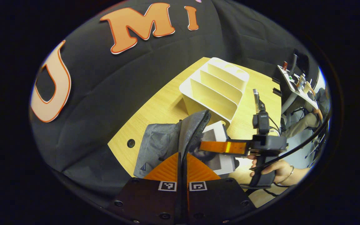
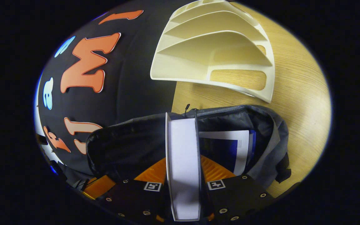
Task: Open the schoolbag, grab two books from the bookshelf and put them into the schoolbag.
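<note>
The grey schoolbag point(image 1: 158, 143) lies on the wooden table point(image 1: 167, 103) with its mouth open. My left gripper point(image 1: 182, 156) is shut on the bag's zipper rim and holds the flap up. In the right gripper view, my right gripper point(image 2: 183, 159) is shut on a white book point(image 2: 183, 147), seen edge-on and partly down inside the open schoolbag point(image 2: 261, 131). A blue and white book point(image 2: 236, 150) lies inside the bag beside it. In the left gripper view, the right gripper point(image 1: 203, 148) and its hand hold that book point(image 1: 219, 134) at the bag's mouth. The white bookshelf point(image 2: 217, 53) stands just behind the bag.
The bookshelf point(image 1: 214, 90) has bare slots and sits near the table's far edge by the black cloth wall. A round cable hole point(image 1: 131, 143) is in the table left of the bag. Beyond the table, a seated person point(image 1: 311, 115) and a desk point(image 1: 295, 79) show.
</note>
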`<state>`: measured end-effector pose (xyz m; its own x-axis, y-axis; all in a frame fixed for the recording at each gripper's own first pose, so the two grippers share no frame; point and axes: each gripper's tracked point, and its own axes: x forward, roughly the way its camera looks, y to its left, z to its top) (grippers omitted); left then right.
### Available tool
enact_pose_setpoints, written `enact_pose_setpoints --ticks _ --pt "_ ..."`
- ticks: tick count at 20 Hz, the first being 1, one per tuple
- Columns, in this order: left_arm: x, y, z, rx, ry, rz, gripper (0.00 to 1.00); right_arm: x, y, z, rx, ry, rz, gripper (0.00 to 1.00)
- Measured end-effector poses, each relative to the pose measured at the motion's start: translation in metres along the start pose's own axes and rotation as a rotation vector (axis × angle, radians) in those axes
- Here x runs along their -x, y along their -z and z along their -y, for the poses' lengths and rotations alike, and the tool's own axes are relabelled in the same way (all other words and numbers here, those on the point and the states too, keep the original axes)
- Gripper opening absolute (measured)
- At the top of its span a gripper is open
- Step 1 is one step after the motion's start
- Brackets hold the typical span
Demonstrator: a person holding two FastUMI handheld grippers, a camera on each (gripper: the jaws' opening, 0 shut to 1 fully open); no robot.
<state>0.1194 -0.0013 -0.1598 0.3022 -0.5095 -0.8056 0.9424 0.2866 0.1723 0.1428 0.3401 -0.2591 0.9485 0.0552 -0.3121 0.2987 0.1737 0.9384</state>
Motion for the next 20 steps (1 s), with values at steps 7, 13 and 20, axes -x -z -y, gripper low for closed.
enact_pose_setpoints --ticks 7,13,20 --pt "0.001 0.0 -0.002 -0.02 -0.018 0.002 0.01 -0.025 0.026 0.033 0.019 0.218 -0.005 0.68" --pt "-0.006 0.006 0.002 0.051 0.014 0.003 0.01 0.011 0.023 0.052 0.089 0.345 -0.064 0.99" --pt "-0.018 0.022 0.029 0.157 0.065 0.014 0.01 0.075 -0.008 0.057 0.282 0.447 -0.09 0.99"
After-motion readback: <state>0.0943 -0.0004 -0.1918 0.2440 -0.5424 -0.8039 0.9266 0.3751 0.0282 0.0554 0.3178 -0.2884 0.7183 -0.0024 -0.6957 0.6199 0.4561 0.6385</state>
